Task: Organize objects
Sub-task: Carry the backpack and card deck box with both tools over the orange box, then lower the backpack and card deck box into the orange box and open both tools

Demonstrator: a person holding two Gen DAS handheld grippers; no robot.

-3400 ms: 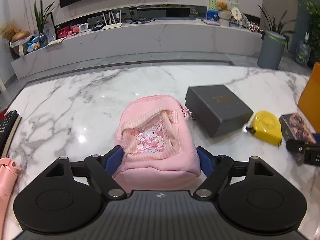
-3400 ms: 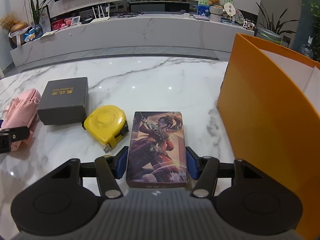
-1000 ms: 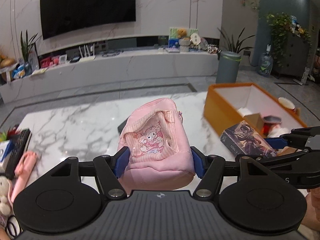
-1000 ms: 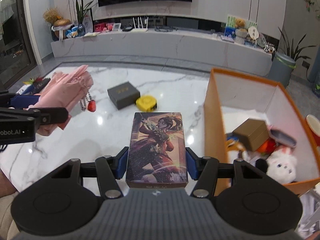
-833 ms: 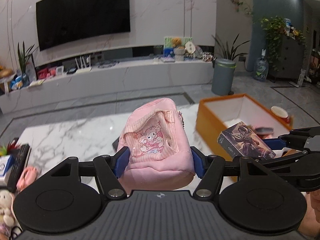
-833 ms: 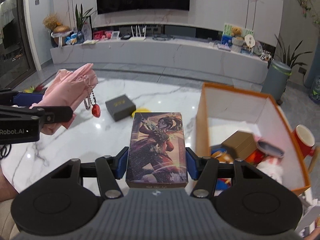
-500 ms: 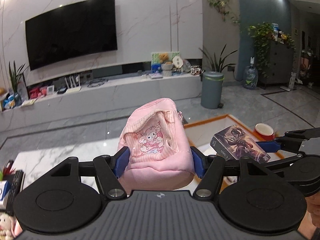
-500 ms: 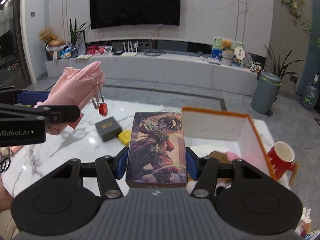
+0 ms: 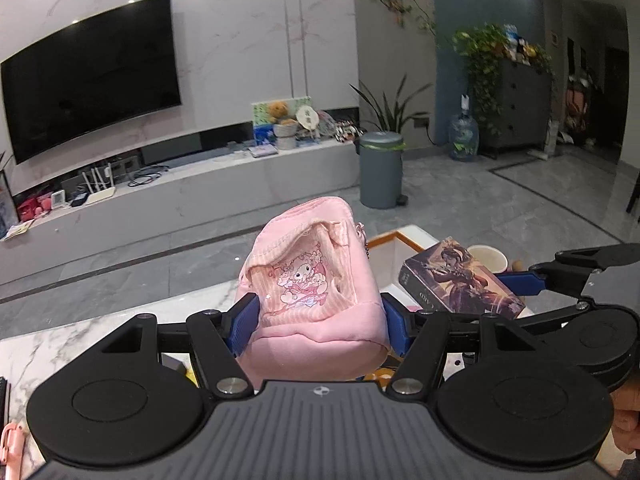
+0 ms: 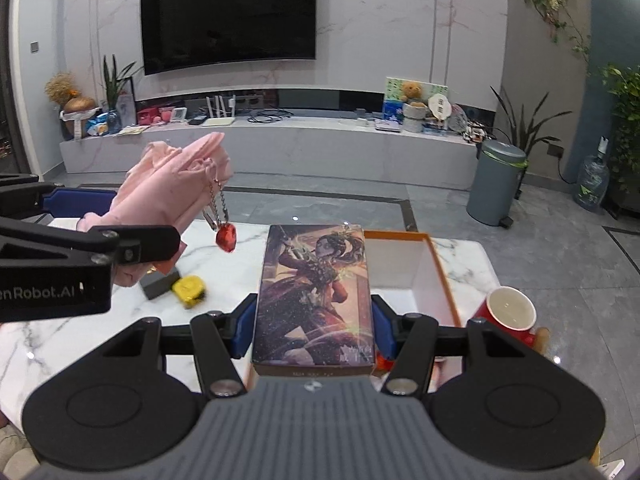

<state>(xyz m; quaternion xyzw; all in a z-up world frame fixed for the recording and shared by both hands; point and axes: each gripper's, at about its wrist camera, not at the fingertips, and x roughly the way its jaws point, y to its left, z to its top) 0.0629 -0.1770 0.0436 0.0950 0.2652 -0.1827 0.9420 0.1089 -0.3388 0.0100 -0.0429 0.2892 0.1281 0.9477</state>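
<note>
My left gripper (image 9: 318, 322) is shut on a small pink pouch (image 9: 314, 292) with a cartoon print, held up in the air above the marble table (image 9: 48, 352). In the right wrist view the same pink pouch (image 10: 176, 192) shows at the left with a red charm (image 10: 226, 237) dangling on a chain. My right gripper (image 10: 314, 326) is shut on a flat illustrated box (image 10: 316, 292), lifted over the near end of the orange storage box (image 10: 436, 268). From the left wrist view, the illustrated box (image 9: 460, 280) sits to the right in the other gripper, above the orange storage box (image 9: 390, 238).
On the table lie a dark grey box (image 10: 158, 285) and a yellow tape measure (image 10: 189, 289). A red mug (image 10: 510, 312) stands right of the orange box. A pink object (image 9: 10, 438) is at the table's left. Beyond are the grey floor, a TV console and a bin (image 10: 498, 178).
Both grippers have risen and moved toward the orange box with their loads; the table and the box's contents have dropped lower in view. Neither grip has changed.
</note>
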